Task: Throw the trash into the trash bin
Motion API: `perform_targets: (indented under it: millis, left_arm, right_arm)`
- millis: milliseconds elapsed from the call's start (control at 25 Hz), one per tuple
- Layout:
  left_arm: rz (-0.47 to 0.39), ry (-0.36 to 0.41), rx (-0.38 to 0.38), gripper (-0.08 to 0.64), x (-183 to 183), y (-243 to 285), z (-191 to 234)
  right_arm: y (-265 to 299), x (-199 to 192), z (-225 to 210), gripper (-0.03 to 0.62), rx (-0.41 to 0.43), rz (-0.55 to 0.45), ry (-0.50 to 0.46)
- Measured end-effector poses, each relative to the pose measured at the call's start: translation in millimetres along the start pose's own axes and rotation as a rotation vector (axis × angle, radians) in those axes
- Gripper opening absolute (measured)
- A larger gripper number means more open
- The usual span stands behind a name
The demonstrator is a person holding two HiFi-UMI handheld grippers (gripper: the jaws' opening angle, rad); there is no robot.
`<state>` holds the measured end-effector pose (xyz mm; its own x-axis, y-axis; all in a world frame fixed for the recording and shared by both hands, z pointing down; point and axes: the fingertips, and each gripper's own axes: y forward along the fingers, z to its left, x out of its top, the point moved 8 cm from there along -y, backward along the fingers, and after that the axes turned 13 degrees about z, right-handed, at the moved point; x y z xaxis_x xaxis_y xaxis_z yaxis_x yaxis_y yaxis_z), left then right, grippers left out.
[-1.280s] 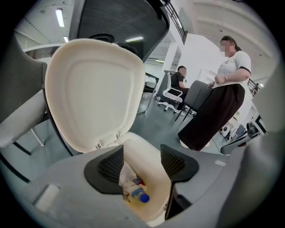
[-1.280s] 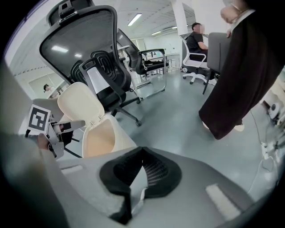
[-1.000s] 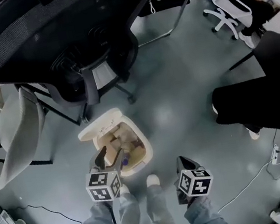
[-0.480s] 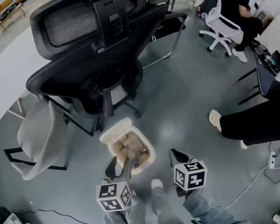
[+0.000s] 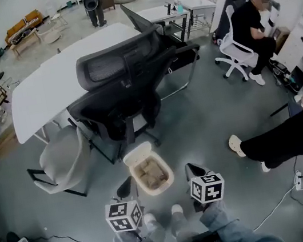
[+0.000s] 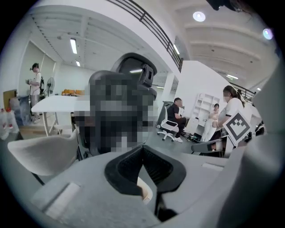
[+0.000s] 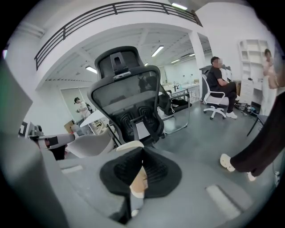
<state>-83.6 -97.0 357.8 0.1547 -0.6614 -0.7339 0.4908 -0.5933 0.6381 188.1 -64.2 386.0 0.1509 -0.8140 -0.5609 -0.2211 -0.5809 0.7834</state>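
Note:
The cream trash bin (image 5: 164, 186) stands open on the grey floor just ahead of my feet, its lid tipped back. Brown scraps of trash (image 5: 151, 172) lie inside it. My left gripper (image 5: 126, 187) hangs above the bin's near-left side; its jaws have just been closing and are now shut with nothing between them. My right gripper (image 5: 194, 169) is held to the bin's right, also shut and empty. In the left gripper view the pads (image 6: 142, 149) meet, with the bin (image 6: 144, 192) showing below them. The right gripper view (image 7: 142, 150) shows the bin's lid (image 7: 129, 144) just past the joined tips.
A black mesh office chair (image 5: 128, 87) stands right behind the bin, a grey shell chair (image 5: 65, 159) to its left, a white table (image 5: 56, 76) beyond. A person's black-trousered legs (image 5: 277, 144) reach in from the right. Another person sits at back right (image 5: 250, 24). Cables (image 5: 277, 205) trail on the floor.
Both grippers and the head camera have risen well away from the bin, which now looks smaller. The left jaws, open over the bin a second ago, have shut empty.

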Motion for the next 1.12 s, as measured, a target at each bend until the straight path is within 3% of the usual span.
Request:
perform_targets:
  millis: [200, 400, 600, 1120]
  left_arm:
    - [-0.076, 0.034, 0.070, 0.009, 26, -30, 9]
    - [-0.165, -0.016, 0.180, 0.009, 44, -65, 42]
    - [-0.200, -0.092, 0.260, 0.009, 38, -84, 68]
    - [-0.233, -0.128, 0.273, 0.009, 46, -81, 68]
  right_arm:
    - [-18, 20, 12, 0.003, 0.009, -0.053, -0.011]
    - [-49, 48, 2, 0.003, -0.047, -0.144, -0.012]
    - [-61, 54, -16, 0.003, -0.105, -0.157, 0.017]
    - [-63, 74, -2, 0.003, -0.131, -0.158, -0.109]
